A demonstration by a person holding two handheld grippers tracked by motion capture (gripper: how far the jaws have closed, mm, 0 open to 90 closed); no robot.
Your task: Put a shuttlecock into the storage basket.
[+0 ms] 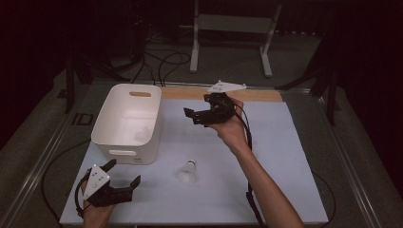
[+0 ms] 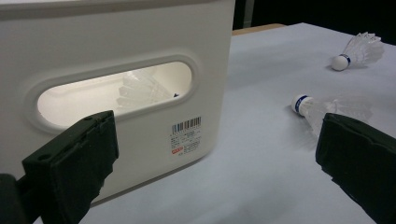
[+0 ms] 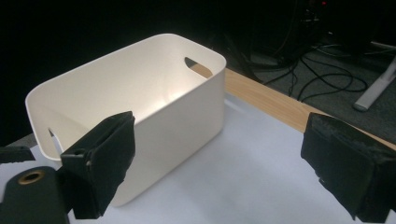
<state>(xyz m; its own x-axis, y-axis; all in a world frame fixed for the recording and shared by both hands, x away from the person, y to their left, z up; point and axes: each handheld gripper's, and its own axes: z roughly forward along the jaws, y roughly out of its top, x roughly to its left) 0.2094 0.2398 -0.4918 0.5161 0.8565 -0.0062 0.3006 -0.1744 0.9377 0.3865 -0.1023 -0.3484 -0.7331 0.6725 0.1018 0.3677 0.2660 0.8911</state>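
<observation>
A white plastic bin stands at the left of the white table mat. Through its handle slot I see a shuttlecock lying inside it. Another shuttlecock lies on the mat in front of the bin's right corner, seen close as the shuttlecock by my right jaw. A third shuttlecock lies farther off. My left gripper rests low at the near left, open, facing the bin's front wall. My right gripper hangs raised to the right of the bin, open and holding nothing.
A wooden strip runs along the table's far edge. Beyond it are floor cables and a white stand frame. The mat's right half lies bare. Metal rails flank the table.
</observation>
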